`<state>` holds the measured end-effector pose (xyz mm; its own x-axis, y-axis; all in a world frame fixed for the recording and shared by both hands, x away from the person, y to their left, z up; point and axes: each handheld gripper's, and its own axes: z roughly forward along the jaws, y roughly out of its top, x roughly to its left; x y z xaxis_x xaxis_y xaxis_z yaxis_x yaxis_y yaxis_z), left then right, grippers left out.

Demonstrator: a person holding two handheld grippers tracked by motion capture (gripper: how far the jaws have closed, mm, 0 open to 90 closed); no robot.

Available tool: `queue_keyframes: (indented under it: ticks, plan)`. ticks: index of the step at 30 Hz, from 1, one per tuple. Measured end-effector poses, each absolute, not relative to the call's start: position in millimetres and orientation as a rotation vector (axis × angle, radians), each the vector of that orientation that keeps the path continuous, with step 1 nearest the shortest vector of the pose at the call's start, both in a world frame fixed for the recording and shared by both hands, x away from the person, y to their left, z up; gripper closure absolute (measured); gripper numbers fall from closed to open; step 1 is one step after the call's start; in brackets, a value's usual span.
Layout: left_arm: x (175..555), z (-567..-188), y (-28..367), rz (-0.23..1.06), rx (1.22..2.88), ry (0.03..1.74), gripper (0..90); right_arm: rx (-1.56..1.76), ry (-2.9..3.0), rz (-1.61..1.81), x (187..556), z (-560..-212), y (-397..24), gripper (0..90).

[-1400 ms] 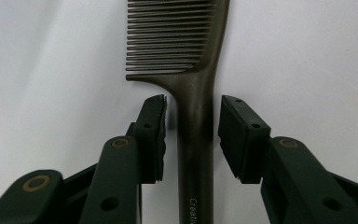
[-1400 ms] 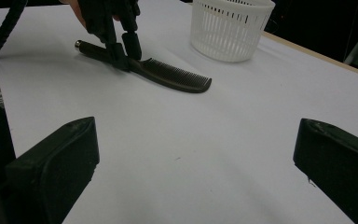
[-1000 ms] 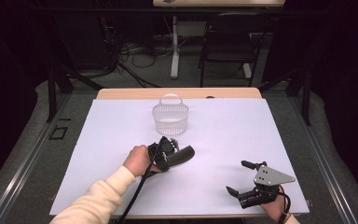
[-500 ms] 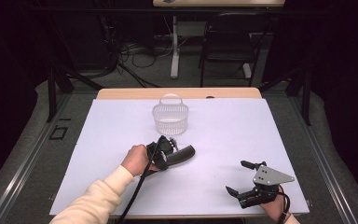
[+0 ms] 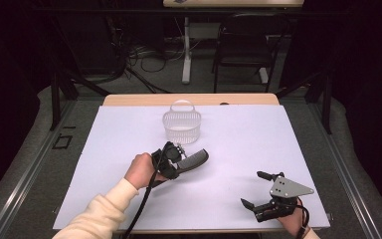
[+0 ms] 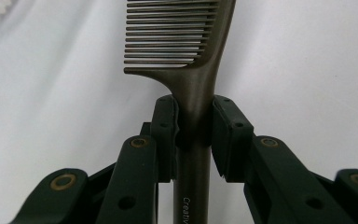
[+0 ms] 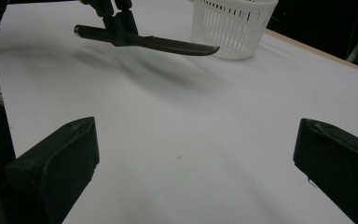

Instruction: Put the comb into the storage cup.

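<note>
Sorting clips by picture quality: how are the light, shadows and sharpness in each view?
High view: white table bright and even, surroundings dark, all sharp. Left gripper view: comb teeth crisp, its handle clamped by the left tool. Right gripper view: comb casts a soft, smeared shadow on the table; the near black pads are soft; basket clear.

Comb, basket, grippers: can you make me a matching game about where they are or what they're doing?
Things:
1. comb
2. basket
3. left gripper
4. right gripper

States:
A. white, standing near the far edge of the table
B. open, holding nothing, near the front right corner
C. dark, held by its handle, lifted off the table
D. shut on a handle

Pairs: 1-C, 2-A, 3-D, 4-B
</note>
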<state>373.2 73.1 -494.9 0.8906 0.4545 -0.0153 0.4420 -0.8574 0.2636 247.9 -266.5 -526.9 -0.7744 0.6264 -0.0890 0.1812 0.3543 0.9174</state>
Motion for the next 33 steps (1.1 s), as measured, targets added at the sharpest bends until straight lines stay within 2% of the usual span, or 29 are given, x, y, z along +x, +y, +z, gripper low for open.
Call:
queue_keyframes:
  ticks: [33]
  plan:
    - [359.4,-481.2,103.0,0.131,2.567,0.724,72.0,0.721,2.202,1.395,249.3,-528.3,-264.9,0.0]
